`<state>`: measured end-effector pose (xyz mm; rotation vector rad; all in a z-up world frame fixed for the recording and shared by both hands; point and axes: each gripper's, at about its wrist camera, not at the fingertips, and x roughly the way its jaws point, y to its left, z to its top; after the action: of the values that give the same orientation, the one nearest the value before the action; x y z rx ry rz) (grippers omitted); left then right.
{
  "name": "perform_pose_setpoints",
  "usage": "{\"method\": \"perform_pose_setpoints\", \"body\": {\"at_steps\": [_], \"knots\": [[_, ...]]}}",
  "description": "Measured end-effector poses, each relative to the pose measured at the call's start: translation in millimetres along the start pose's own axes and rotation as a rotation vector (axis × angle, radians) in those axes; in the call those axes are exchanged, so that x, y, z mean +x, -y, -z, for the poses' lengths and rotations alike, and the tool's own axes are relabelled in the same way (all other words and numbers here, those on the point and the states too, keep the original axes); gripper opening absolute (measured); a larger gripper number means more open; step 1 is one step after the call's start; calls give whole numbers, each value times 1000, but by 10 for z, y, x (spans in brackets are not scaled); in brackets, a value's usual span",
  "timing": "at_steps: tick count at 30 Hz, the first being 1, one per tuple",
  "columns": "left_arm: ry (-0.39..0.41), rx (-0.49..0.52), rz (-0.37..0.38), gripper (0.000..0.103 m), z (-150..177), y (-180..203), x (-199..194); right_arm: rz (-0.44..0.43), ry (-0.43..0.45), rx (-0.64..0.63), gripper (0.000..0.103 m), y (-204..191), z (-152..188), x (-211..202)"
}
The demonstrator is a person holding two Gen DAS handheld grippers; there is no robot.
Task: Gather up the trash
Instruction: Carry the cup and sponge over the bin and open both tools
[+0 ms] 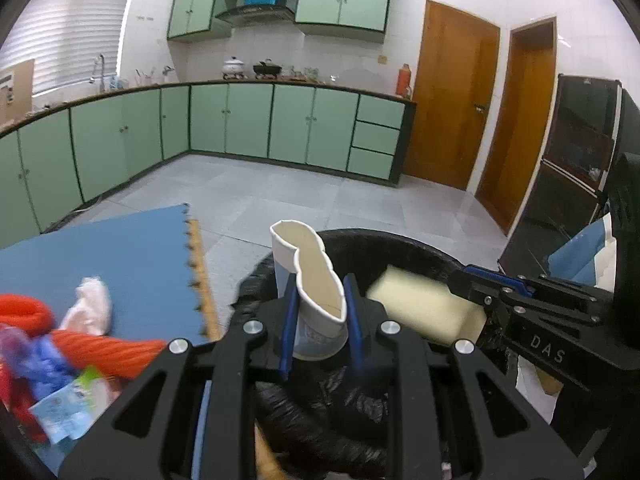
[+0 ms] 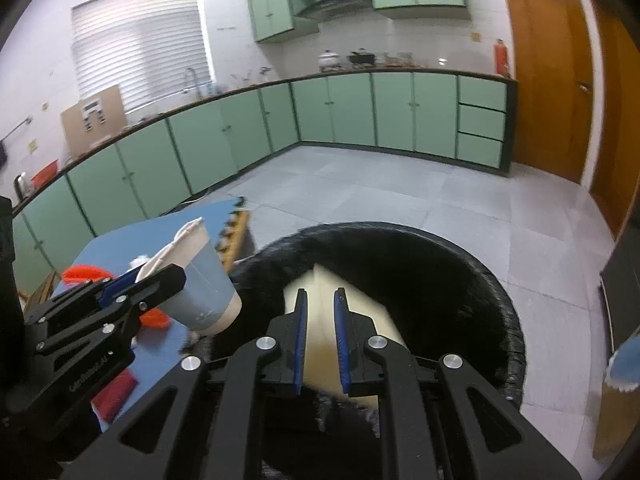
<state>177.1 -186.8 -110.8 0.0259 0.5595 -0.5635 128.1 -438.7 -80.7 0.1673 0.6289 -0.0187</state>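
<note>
A crumpled paper cup, white inside with a pale blue outer wall (image 1: 310,296), is pinched between the blue pads of the left tongs (image 1: 318,320), its squashed rim pointing up and away. It hangs over the near left edge of a round bin lined with a black plastic bag (image 1: 404,240). In the right wrist view the same cup (image 2: 204,292) sits left of the bin (image 2: 496,300), just above the rim. A pale yellow, flat, blocky piece (image 2: 320,316), soft-edged from blur, is gripped by the right tongs (image 2: 322,320), whose pads are drawn close together on it, and it hangs over the bin's dark opening. In the left view that piece (image 1: 420,304) lies beside the cup, above the liner. Left of the bin, a blue foam-mat worktop (image 1: 132,264) carries a crumpled white tissue (image 1: 90,308), an orange knitted item (image 1: 100,348) and small coloured wrappers (image 1: 60,408). Beyond lie a grey tiled floor (image 1: 300,196) and green kitchen cabinets (image 1: 248,124).
</note>
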Motion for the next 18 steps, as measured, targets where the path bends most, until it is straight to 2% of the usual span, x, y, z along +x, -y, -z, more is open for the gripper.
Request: {"method": "perform_pose_setpoints", "body": {"at_steps": [1,3,5,7,9,11,14,18], "knots": [[-6,6,5,23,7,30,58,7,-5,3,14,40,-11,25],[-22,11,12,34,24,87,173,32,-20,15,19,147,9,77],[-35,9,17,42,31,96,211,54,-28,32,39,230,37,91],[-40,5,23,48,38,75,192,71,-24,38,47,290,70,68],[-37,-1,15,54,12,15,153,99,-14,40,62,308,98,21],[-36,-11,2,59,-8,-79,73,119,-1,47,82,270,110,-14],[-25,-31,-29,65,-8,-216,-121,129,24,51,96,212,113,-96],[0,-60,-108,73,36,-518,-504,142,76,81,97,-45,103,-223]]}}
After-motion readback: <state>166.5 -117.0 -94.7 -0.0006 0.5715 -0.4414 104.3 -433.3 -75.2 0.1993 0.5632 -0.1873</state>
